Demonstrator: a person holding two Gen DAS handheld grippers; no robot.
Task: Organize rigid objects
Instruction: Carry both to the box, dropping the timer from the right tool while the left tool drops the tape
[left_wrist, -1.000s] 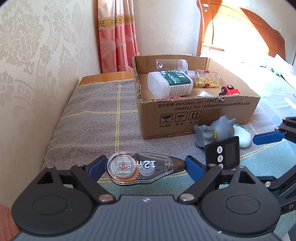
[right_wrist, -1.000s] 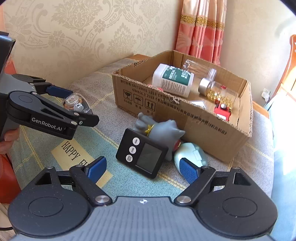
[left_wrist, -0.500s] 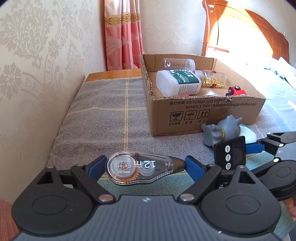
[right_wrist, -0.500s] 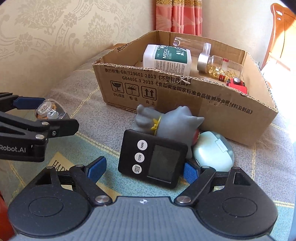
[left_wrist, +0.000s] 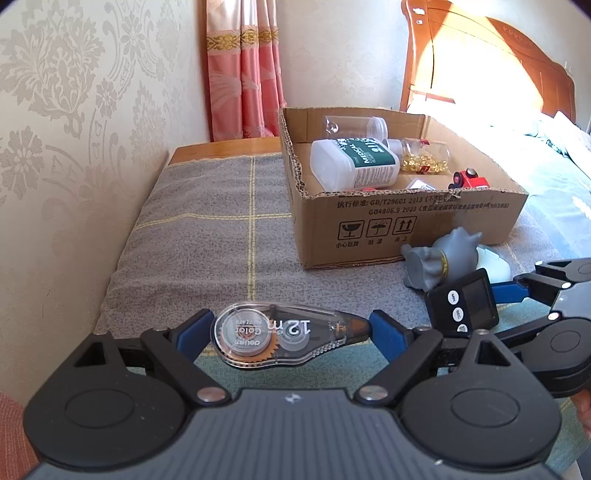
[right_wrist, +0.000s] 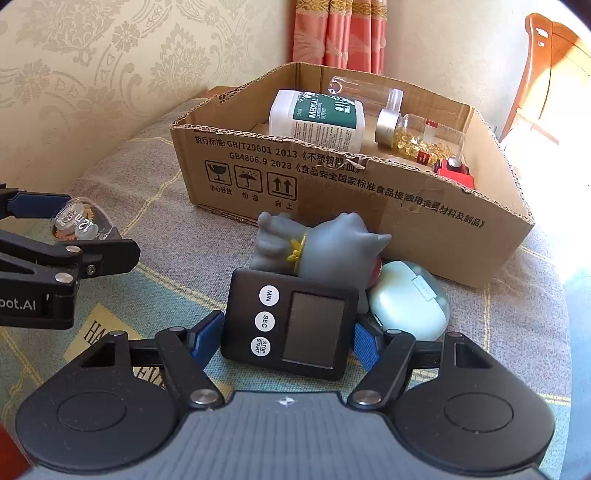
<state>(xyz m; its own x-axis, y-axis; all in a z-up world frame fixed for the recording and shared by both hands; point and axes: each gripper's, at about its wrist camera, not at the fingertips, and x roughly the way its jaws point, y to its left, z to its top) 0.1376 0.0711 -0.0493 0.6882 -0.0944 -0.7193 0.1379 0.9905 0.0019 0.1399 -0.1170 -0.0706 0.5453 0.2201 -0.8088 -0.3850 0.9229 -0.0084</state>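
Both grippers are loaded, with a cardboard box (left_wrist: 406, 225) as the likely destination. The left gripper (left_wrist: 290, 334) clamps a clear correction-tape dispenser (left_wrist: 284, 338) lengthwise, one blue pad on the round wheel end and the other on the tapered nose; this end-to-end hold keeps the flat body level and steady above the checked cloth (left_wrist: 207, 236). The right gripper (right_wrist: 286, 341) has just been closing on a black digital timer (right_wrist: 291, 325), which sits between its blue pads, buttons and screen facing up; the pads appear to meet its two side edges, so the timer seems gripped. It is taken by the sides because its broad face offers no purchase.

The timer lies in front of the box, touching a grey toy figure (right_wrist: 325, 245) behind it and just beside a pale green case (right_wrist: 410, 299). Approaching from the near side keeps the pads clear of both neighbours.

The box already holds a white medical bottle (right_wrist: 317, 118), a clear tube (right_wrist: 362, 90), a jar of yellow capsules (right_wrist: 417, 138) and a red toy car (right_wrist: 456, 171), all lying loose. The sorting is judged partly done: toy and case remain outside.
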